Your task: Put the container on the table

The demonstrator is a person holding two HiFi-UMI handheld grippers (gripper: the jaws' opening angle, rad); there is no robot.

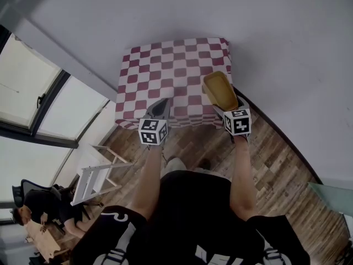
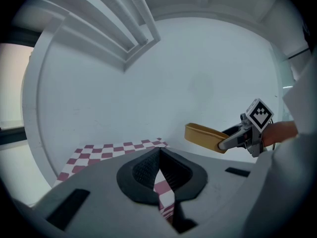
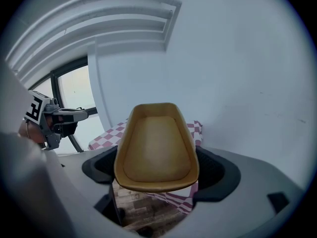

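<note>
Table: small square one (image 1: 130,121), pushed right up against the wall, straight in front of you.
Cloth: red-and-white checked cloth (image 1: 165,70) covers the whole top and hangs a bit over the near edge. Nothing is sitting on it.
Container: shallow mustard-yellow container (image 1: 219,90), empty, open side up. It's in the air over the table's right near corner, not resting on the cloth.
Right gripper: your right gripper (image 1: 229,112) has its jaws spread wide, with the container wedged between the pads, one pad on each long side.
Left gripper: your left gripper (image 1: 161,108) has its jaw tips pressed together with nothing in them, and it hovers at the table's near edge, left of the container.
Floor: wood planks (image 1: 276,164), brownish, running under the table.
Wall: plain white wall (image 1: 276,32), with a dark baseboard (image 1: 287,148) along the bottom.
Windows: big dark-framed windows (image 1: 33,93) on your left, very bright.
Left corner: a white frame (image 1: 96,173) of slats sits on the floor, and a person (image 1: 41,203) in dark clothes sits beyond it.
</note>
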